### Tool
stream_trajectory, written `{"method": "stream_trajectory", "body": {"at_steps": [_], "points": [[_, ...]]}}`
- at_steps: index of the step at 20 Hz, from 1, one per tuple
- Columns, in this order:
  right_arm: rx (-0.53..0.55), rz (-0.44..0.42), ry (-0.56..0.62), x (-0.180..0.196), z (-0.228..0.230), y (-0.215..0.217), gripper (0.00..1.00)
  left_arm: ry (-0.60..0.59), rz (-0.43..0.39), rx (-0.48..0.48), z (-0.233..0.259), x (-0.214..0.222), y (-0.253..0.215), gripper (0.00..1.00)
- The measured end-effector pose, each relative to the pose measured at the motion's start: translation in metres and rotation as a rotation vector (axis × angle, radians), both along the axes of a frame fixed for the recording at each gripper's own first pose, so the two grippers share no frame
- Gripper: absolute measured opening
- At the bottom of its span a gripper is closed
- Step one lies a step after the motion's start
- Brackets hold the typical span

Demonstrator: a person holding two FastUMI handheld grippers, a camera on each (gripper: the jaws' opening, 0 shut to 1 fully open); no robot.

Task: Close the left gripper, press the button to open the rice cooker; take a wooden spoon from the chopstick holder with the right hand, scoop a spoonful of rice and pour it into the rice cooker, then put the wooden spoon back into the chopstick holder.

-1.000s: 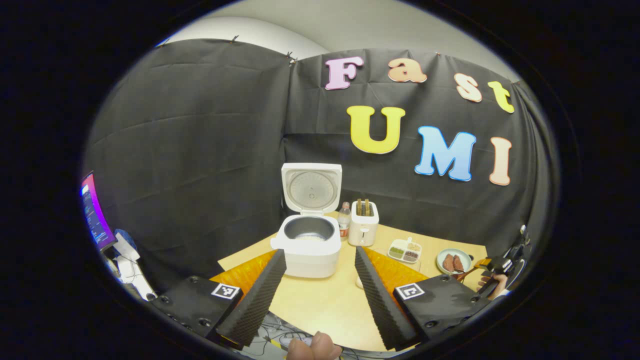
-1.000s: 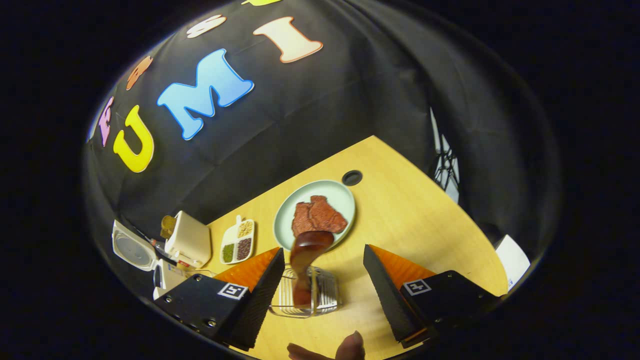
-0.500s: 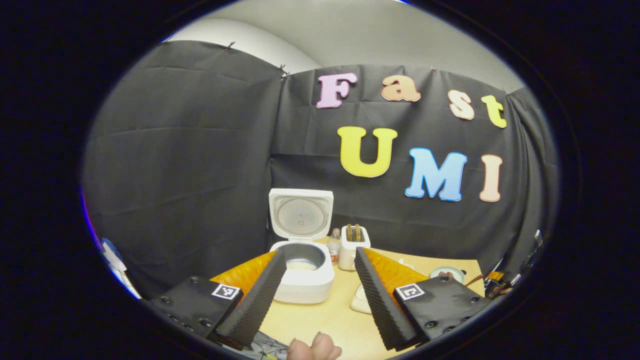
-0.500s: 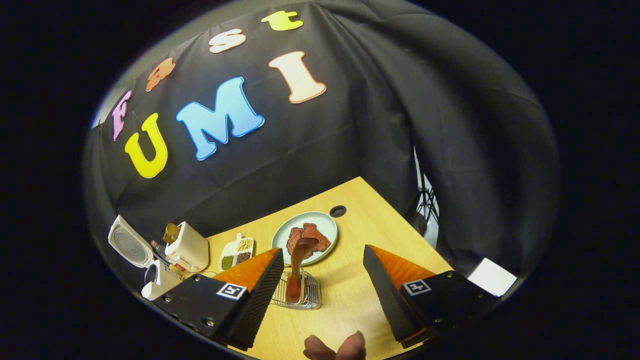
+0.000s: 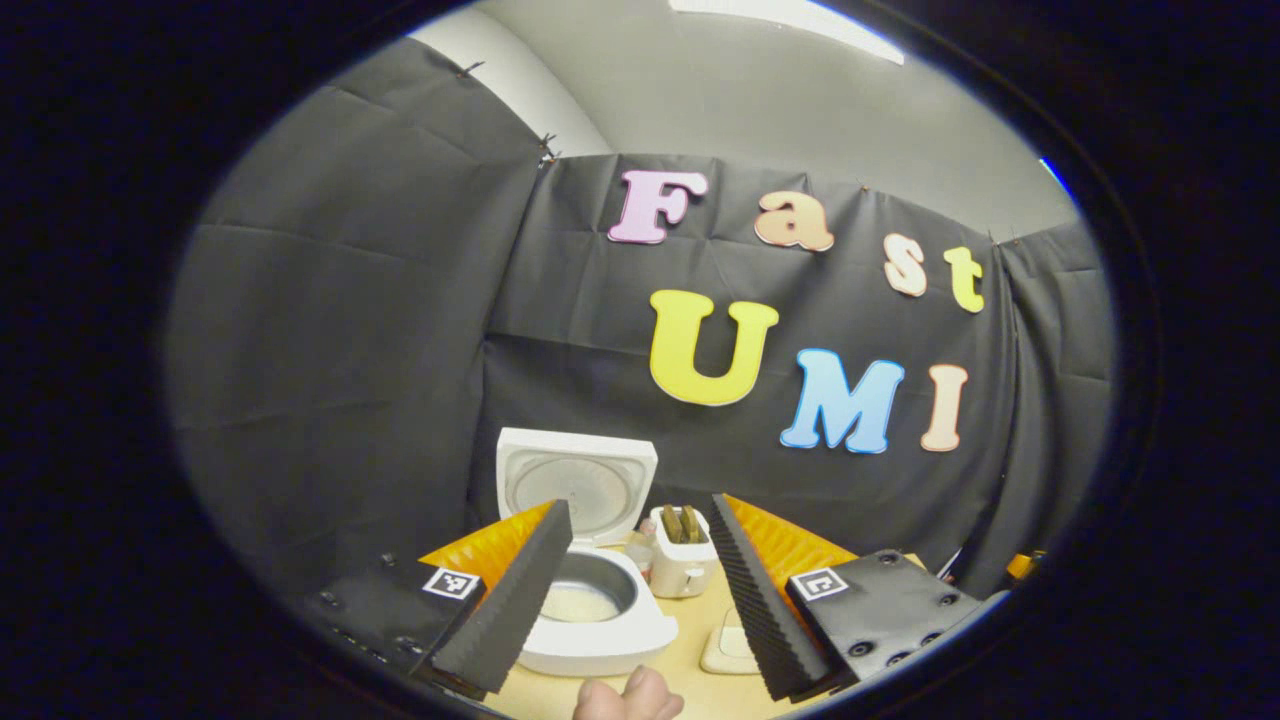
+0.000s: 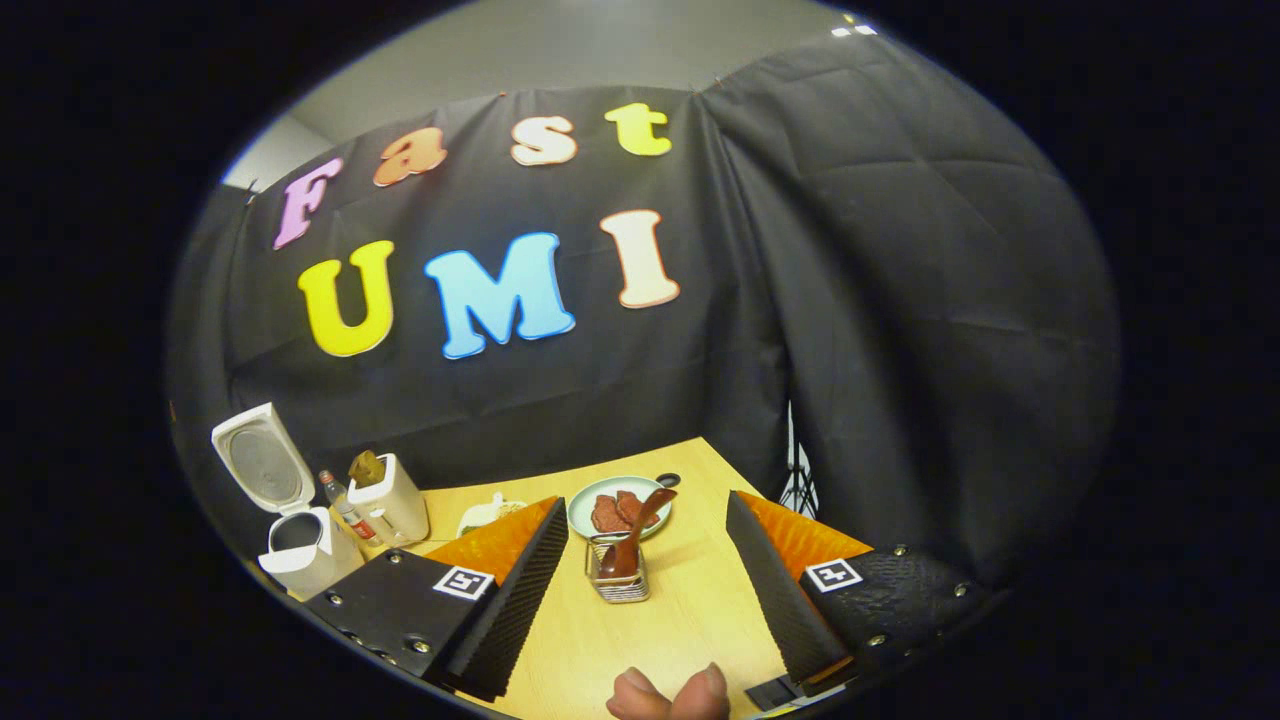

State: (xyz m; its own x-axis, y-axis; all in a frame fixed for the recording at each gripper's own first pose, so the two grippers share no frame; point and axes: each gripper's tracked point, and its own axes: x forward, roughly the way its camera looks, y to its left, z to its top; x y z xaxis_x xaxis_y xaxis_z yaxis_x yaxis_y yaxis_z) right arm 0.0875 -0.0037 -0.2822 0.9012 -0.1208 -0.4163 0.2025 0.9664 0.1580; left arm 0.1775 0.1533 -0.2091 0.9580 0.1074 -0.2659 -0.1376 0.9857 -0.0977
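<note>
Open table in front, clutter toward the back wall

In the right gripper view, bare table (image 6: 700, 610) lies around the chopstick holder (image 6: 618, 580), where the wooden spoon (image 6: 638, 530) leans toward a plate (image 6: 590, 500). In the left gripper view, the rice cooker (image 5: 590, 620) stands lid-up, a toaster (image 5: 683, 565) seemingly just beside it, narrowing passage there.

My left gripper (image 5: 640, 590) hangs spread above the open rice cooker (image 5: 590, 615); the pale layer inside looks like rice. A toaster (image 5: 682, 565) stands beside it.
</note>
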Motion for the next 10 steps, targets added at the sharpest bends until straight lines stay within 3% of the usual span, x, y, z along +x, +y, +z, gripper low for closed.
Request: {"method": "stream_trajectory", "body": {"at_steps": [2,6,10], "points": [[-0.038,0.048,-0.014,-0.022,0.026,0.037,0.97,-0.026,-0.003,-0.022,0.000,0.031,0.015,0.93],[-0.085,0.123,-0.044,-0.033,0.066,0.099,0.97,-0.085,0.037,-0.034,0.000,0.091,0.044,0.97],[-0.050,0.157,-0.029,-0.042,0.082,0.140,0.97,-0.108,0.106,-0.004,-0.012,0.156,0.071,0.92]]}}
